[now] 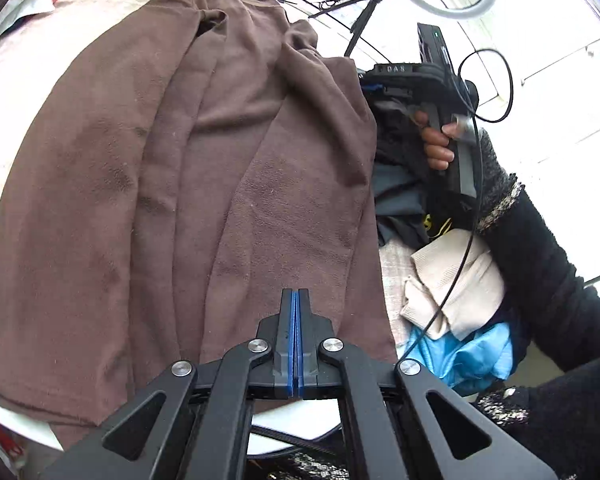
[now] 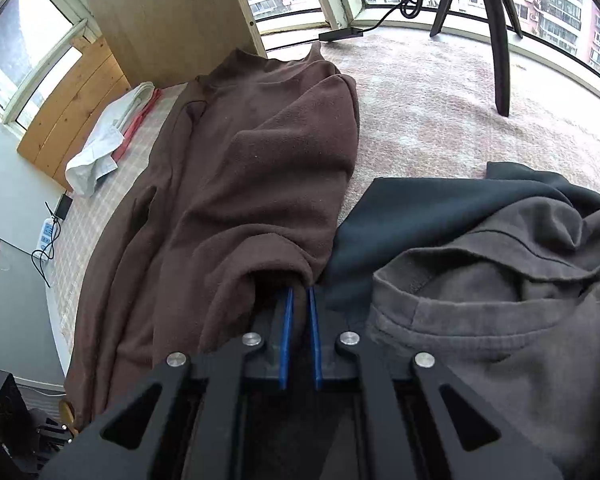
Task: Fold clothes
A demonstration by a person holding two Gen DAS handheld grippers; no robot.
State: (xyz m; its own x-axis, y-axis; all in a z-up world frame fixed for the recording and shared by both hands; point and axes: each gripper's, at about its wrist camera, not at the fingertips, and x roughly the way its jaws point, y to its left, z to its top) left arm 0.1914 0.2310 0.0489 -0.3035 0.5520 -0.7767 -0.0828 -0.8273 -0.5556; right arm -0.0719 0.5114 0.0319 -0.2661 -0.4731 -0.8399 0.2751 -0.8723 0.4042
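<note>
Two views show one brown fleece top [image 1: 204, 184] spread lengthwise over a bed with a pale pink checked cover [image 1: 16, 80]. From the left wrist, the left tool [image 1: 296, 300] hovers above the top's near hem with its blue-padded fingers pressed together and nothing between them. At the bed's right edge lies a heap of clothes: a cream knitted garment [image 1: 456, 284], a bright blue cloth [image 1: 464, 356] and dark pieces. Above that heap a hand [image 1: 436, 140] holds the right tool's grip.

From the right wrist, the right tool [image 2: 299, 296] has its fingers closed to a narrow gap, pinching a brown fold at the top's sleeve edge. Just right of it lie a dark grey cotton T-shirt [image 2: 500, 320] and a navy garment [image 2: 428, 212], touching the top. A white crumpled cloth [image 2: 100, 152] lies near the bed's far left edge.
</note>
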